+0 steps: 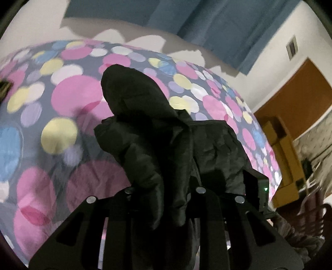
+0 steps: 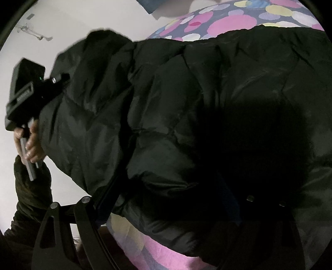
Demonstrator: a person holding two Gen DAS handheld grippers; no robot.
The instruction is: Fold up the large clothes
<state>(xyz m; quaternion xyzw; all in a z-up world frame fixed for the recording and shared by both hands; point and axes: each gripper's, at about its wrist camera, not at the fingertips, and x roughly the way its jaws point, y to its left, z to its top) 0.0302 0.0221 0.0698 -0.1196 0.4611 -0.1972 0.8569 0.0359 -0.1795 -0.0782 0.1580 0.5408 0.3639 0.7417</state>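
Left wrist view shows the left gripper [image 1: 166,199] pinching a bunched fold of the black puffer jacket [image 1: 145,128] above the dotted bedspread [image 1: 62,133]; right gripper [image 2: 166,207] is buried in fabric, grip undeterminable; carry the fold flat toward the bed's far edge, keeping tension even.

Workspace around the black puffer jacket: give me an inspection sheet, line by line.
Surface: bed cover with pink, yellow, blue and white dots on grey, wrinkled.
Job's things: black quilted puffer jacket, bunched and lifted off the cover, not yet folded.
Clutter: yellow cardboard boxes beside the bed.
Grippers: left tongs shut on a jacket fold; right tongs buried under fabric, state unclear; left hand grips its handle.
Cables: nothing seen.
Surroundings: blue curtain, white wall, brown wooden door.
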